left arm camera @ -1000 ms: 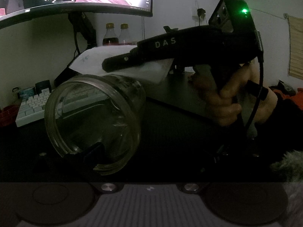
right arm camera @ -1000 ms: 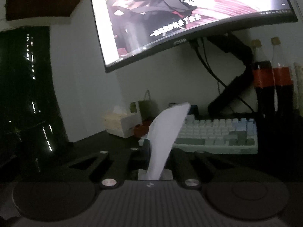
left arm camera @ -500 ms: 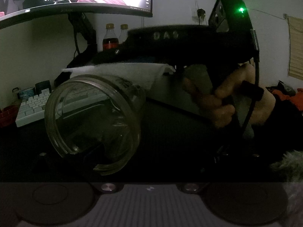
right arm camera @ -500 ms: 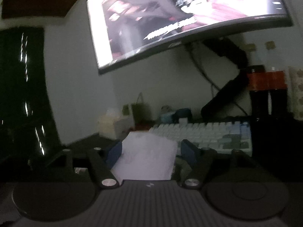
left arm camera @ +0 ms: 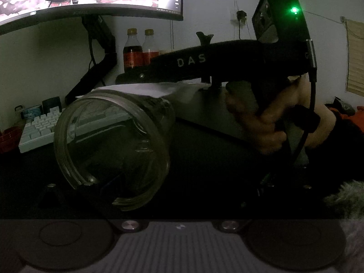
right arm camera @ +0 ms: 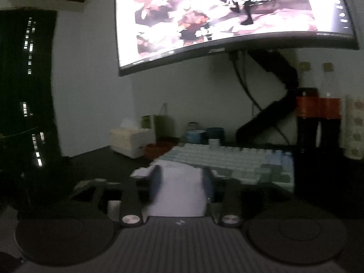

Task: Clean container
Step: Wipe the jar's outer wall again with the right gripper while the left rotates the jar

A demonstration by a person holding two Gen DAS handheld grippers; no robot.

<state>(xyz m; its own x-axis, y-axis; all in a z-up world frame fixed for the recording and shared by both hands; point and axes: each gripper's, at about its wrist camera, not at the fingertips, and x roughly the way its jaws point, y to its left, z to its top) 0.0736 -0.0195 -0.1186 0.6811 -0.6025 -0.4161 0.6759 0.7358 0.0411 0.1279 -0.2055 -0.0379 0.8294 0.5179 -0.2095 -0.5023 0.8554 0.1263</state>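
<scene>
The glass jar (left arm camera: pixel 113 145) lies on its side in the left gripper (left arm camera: pixel 109 188), mouth turned toward that gripper's camera, and its clear wall shows the dark desk (left arm camera: pixel 204 159) behind. One dark finger of the left gripper crosses the lower rim of the jar; the other finger cannot be made out in the dim light, so whether the jaws are clamped on the glass cannot be told. Just above and beyond the jar sits the right gripper (left arm camera: pixel 127 80), a black body lettered "DAS" with a green lamp lit at its rear, grasped by the person's right hand (left arm camera: pixel 270 122). A white tissue (left arm camera: pixel 145 88) lies flat under its fingers, directly over the upper wall of the jar — contact between tissue and glass cannot be confirmed. In the right wrist view the tissue (right arm camera: pixel 179 188) spans the gap between the two blue-padded fingers (right arm camera: pixel 155 179), both pads meeting its edges; the jaws have just been closing, with the tissue between them. Ahead of the right gripper (right arm camera: pixel 182 179) stands a pale keyboard (right arm camera: pixel 229 163), with a curved monitor (right arm camera: pixel 227 20) above it, two cola bottles (right arm camera: pixel 318 122) to its right, and a tissue box (right arm camera: pixel 129 141) to its left.
</scene>
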